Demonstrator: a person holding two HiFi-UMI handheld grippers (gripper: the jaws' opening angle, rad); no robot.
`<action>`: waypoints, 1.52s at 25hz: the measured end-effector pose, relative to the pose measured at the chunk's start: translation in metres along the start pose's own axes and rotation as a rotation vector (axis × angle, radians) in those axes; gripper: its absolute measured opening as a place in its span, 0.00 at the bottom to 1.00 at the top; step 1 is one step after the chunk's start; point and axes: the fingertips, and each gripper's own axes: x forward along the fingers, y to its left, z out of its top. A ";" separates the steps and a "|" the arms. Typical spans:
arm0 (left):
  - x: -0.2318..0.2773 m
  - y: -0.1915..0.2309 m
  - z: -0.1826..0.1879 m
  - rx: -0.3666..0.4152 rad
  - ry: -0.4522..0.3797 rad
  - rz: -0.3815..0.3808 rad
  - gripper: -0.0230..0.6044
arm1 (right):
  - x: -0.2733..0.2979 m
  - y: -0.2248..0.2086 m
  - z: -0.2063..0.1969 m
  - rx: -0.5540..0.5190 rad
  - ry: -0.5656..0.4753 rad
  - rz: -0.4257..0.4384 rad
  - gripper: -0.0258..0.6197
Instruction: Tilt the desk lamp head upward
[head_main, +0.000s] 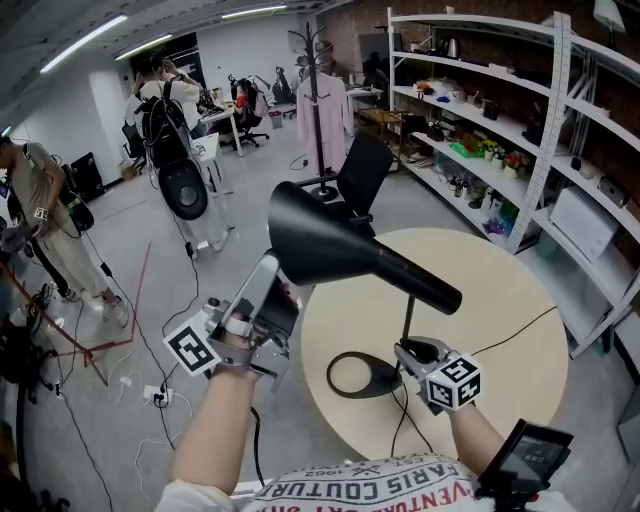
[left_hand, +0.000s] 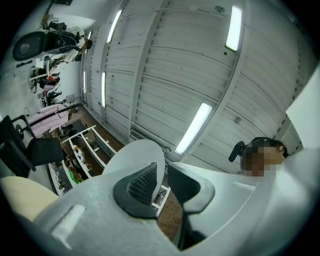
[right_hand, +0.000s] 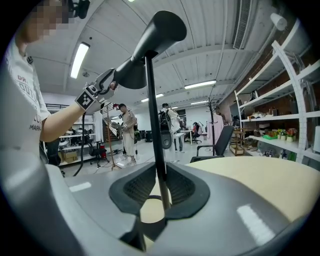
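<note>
A black desk lamp stands on the round beige table. Its cone head sits on a thin stem above a ring base. In the right gripper view the head points up and to the right. My right gripper is shut on the stem low down, just above the base. My left gripper rests against the outside of the head near its wide rim. In the left gripper view its jaws stand almost together, nothing between them, aimed at the ceiling.
A black office chair and a coat rack stand beyond the table. White shelving lines the right wall. People stand at the far left. A black cable crosses the tabletop.
</note>
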 end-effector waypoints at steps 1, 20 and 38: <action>-0.004 0.000 0.000 -0.003 0.000 0.008 0.14 | -0.001 0.000 0.001 -0.003 -0.003 -0.011 0.14; -0.091 -0.090 -0.124 0.186 0.333 0.098 0.12 | -0.120 0.129 0.056 -0.001 -0.201 0.123 0.11; -0.174 -0.137 -0.267 0.375 0.767 0.280 0.04 | -0.180 0.229 0.031 -0.063 -0.122 0.211 0.05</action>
